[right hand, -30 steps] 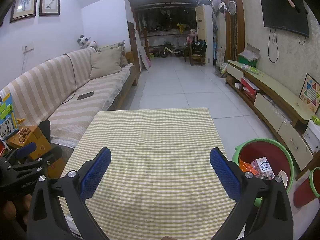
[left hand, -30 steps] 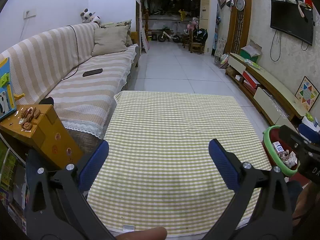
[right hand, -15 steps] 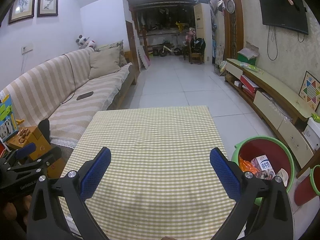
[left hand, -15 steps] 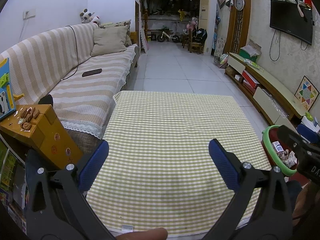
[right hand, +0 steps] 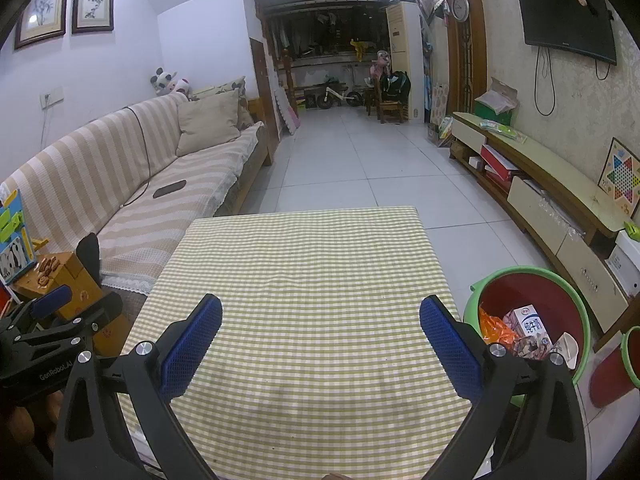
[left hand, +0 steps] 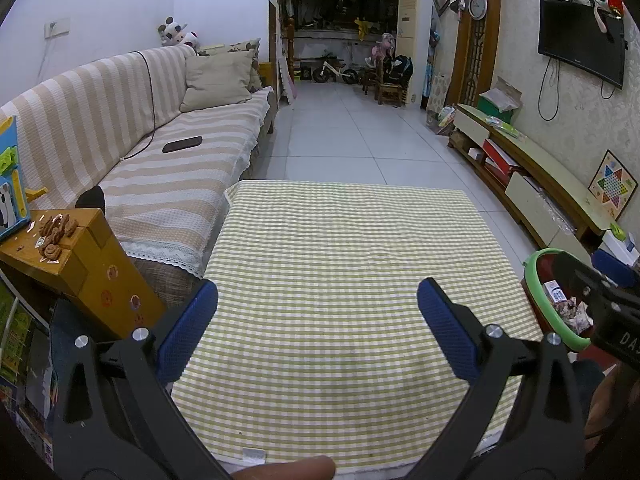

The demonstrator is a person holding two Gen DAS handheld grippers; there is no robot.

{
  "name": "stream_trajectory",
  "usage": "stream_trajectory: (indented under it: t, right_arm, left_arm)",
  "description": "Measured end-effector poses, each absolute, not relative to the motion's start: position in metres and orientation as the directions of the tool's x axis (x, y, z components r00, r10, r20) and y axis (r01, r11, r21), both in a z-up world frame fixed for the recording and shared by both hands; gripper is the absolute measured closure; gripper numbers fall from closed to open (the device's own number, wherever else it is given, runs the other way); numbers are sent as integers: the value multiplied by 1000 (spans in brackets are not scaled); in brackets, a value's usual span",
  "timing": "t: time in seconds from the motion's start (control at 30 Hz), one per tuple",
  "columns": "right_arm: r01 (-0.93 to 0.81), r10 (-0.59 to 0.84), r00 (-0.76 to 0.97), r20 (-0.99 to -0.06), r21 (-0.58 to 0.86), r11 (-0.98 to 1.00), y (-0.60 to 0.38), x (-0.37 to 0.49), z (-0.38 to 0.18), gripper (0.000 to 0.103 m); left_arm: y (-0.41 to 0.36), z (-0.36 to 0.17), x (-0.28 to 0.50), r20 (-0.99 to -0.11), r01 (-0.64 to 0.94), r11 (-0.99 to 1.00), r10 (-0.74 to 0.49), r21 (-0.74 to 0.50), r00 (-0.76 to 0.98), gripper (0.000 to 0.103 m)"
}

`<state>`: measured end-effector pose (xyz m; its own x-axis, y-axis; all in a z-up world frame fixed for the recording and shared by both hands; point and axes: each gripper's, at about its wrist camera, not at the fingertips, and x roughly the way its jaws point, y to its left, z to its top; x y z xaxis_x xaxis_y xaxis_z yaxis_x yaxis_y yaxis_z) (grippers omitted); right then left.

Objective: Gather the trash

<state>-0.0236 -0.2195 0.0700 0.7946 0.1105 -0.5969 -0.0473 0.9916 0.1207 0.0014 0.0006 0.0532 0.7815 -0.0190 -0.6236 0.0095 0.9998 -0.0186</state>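
A red bin with a green rim [right hand: 576, 300] stands on the floor right of the table; it holds a milk carton [right hand: 530, 322], an orange wrapper [right hand: 494, 326] and crumpled paper. The bin also shows in the left wrist view [left hand: 538, 284], partly hidden by the other gripper. The table with a green checked cloth [right hand: 304, 280] carries no objects that I can see. My left gripper [left hand: 318, 316] is open and empty above the near part of the cloth [left hand: 340, 260]. My right gripper [right hand: 320, 330] is open and empty above the near part of the cloth.
A striped sofa [left hand: 132, 148] runs along the left, with a phone [left hand: 182, 144] on it. An orange wooden box [left hand: 80, 264] stands at the table's near left. A low TV cabinet [right hand: 548, 196] lines the right wall. A second red bin [right hand: 620, 360] is at the far right.
Both grippers stay open and empty. The views shift only slightly; nothing on the table or in the bin has moved.
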Motion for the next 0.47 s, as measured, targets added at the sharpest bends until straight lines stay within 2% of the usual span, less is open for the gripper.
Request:
stream_trajectory:
  t: [0.47]
  right_arm:
    - [-46, 111, 784, -611, 120, 992, -217, -21, 70, 7]
  left_arm:
    - [1, 53, 1, -610, 10, 1000, -21, -22, 792, 5]
